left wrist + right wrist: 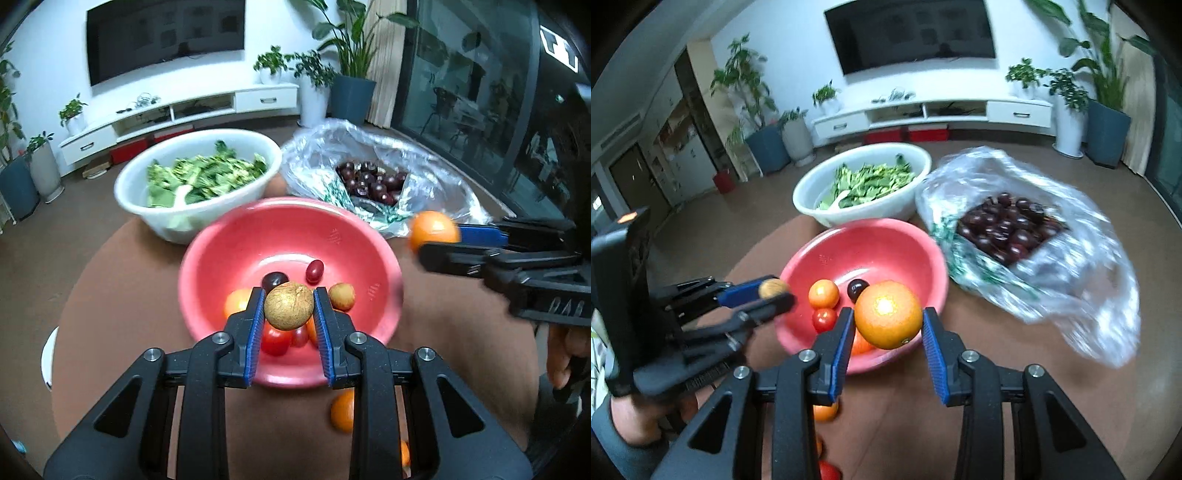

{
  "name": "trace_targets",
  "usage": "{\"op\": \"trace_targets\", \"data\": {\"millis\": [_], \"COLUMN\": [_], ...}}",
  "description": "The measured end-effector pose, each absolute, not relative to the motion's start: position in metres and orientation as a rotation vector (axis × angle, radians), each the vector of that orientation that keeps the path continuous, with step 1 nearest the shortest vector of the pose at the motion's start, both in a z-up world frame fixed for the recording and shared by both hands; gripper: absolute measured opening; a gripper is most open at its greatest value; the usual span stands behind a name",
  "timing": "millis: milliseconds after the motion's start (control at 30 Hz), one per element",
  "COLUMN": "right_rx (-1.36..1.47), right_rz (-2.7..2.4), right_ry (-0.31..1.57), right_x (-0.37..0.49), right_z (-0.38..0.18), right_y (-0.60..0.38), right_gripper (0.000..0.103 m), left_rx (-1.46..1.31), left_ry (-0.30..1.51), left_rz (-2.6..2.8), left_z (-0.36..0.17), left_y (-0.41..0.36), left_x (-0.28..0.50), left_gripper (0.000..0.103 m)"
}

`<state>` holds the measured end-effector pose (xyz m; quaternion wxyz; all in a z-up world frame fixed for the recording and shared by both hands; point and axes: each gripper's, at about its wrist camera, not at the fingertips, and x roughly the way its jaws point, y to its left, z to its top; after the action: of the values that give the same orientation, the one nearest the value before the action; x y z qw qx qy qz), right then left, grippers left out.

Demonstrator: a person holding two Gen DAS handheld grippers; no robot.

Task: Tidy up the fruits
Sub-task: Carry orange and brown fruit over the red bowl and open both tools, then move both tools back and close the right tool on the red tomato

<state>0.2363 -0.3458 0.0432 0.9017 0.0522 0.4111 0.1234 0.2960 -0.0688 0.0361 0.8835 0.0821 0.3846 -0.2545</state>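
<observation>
Above the pink bowl (221,254), you are carrying a brown fruit (289,305) clamped in the left hand-held gripper (289,314) and an orange (888,314) pinched in the right hand-held gripper (888,325), risking either round fruit slipping out and rolling off the desk (110,280).

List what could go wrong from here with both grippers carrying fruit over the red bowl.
1. The left gripper pinches the round brown fruit only at its sides; it could slip and strike the tomatoes below.
2. The right gripper holds a smooth orange near the red bowl rim; released there, it might bounce out.
3. Both grippers converge on one bowl and could collide.
</observation>
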Motion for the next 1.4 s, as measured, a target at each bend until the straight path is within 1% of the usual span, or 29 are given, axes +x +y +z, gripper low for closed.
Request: {"op": "trace_targets", "data": {"millis": [267,533,600,633,667,867,933,1000,1033,1067,1100,1200,1233,1267,1400], "right_rx": [0.008,-0.058,-0.062,-0.065,-0.063,-0.068,-0.067,-0.063,-0.061,-0.059,-0.054,-0.045,-0.04,-0.027,0.027], "right_rz": [0.243,0.242,0.248,0.248,0.246,0.264,0.262,0.262,0.261,0.258,0.26,0.26,0.258,0.258,0.265], "right_ry": [0.933,0.959,0.963,0.965,0.967,0.969,0.963,0.956,0.955,0.95,0.947,0.937,0.931,0.924,0.893], "right_x": [0.271,0.282,0.284,0.285,0.286,0.286,0.286,0.286,0.285,0.285,0.284,0.28,0.278,0.274,0.253], "right_z": [0.002,-0.012,-0.014,-0.014,-0.015,-0.015,-0.014,-0.013,-0.013,-0.011,-0.01,-0.006,-0.004,-0.001,0.011], "right_y": [-0.321,-0.313,-0.311,-0.311,-0.31,-0.309,-0.309,-0.311,-0.312,-0.313,-0.314,-0.315,-0.316,-0.317,-0.326], "right_gripper": [0.04,0.04,0.04,0.04,0.04,0.041,0.045,0.047,0.049,0.05,0.052,0.057,0.06,0.061,0.067], "left_rx": [0.208,0.229,0.246,0.251,0.246,0.25,0.243,0.237,0.238,0.229,0.213,0.206,0.202,0.194,0.156], "left_ry": [0.851,0.865,0.856,0.852,0.851,0.838,0.836,0.835,0.835,0.835,0.831,0.816,0.811,0.802,0.76], "left_rz": [-0.518,-0.491,-0.49,-0.49,-0.497,-0.489,-0.483,-0.481,-0.471,-0.47,-0.478,-0.481,-0.483,-0.485,-0.476], "left_z": [-0.004,-0.024,-0.025,-0.024,-0.024,-0.02,-0.019,-0.017,-0.016,-0.015,-0.014,-0.006,-0.003,0.0,0.017], "left_y": [-0.09,-0.093,-0.095,-0.095,-0.096,-0.095,-0.094,-0.091,-0.09,-0.087,-0.085,-0.08,-0.079,-0.076,-0.061], "left_x": [0.324,0.332,0.331,0.33,0.33,0.325,0.323,0.321,0.321,0.32,0.318,0.31,0.307,0.302,0.28], "left_gripper": [0.025,0.025,0.028,0.032,0.042,0.044,0.045,0.049,0.062,0.072,0.074,0.075,0.08,0.088,0.096]}}
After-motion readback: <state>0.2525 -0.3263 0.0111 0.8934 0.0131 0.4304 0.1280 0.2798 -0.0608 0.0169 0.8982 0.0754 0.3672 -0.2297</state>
